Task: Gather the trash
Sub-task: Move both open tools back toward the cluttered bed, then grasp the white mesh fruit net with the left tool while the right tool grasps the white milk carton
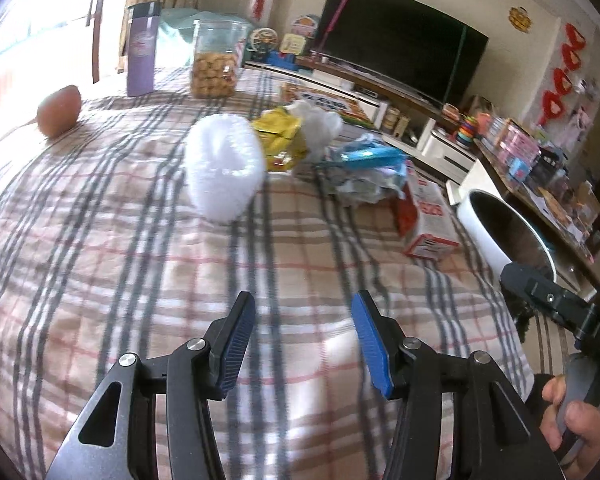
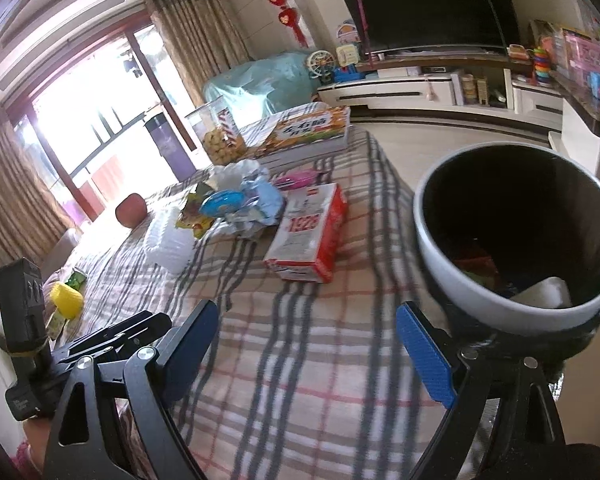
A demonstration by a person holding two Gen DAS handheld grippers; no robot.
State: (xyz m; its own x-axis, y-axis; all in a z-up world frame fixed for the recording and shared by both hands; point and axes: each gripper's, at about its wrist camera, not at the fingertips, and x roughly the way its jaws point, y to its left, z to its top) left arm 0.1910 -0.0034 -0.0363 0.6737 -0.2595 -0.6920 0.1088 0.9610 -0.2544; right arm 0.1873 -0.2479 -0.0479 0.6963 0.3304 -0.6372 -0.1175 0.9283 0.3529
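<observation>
- The left gripper (image 1: 302,334) has its blue-padded fingers (image 1: 236,344) spread apart with nothing between them, hovering over the plaid-covered desk (image 1: 140,264).
- The right gripper (image 2: 306,348) likewise has its fingers (image 2: 424,356) wide apart and holds nothing, low over the same cloth.
- At far left in the left wrist view, a reddish-brown fruit (image 1: 59,111) sits alone, with a purple tumbler (image 1: 142,56) and a cookie jar (image 1: 216,60) behind it.
- Ahead of the left fingers stands a white foam sleeve (image 1: 224,168), upright on the cloth.
- Just right of it lies the trash pile: a yellow wrapper (image 1: 280,132), crumpled white tissue (image 1: 320,124), and a blue wrapper (image 1: 370,156) on crumpled paper.
- A red and white carton (image 1: 428,220) lies flat, touching the pile's right edge.
- Beyond the desk's right edge stands the white trash bin (image 2: 460,280), already containing some scraps.
</observation>
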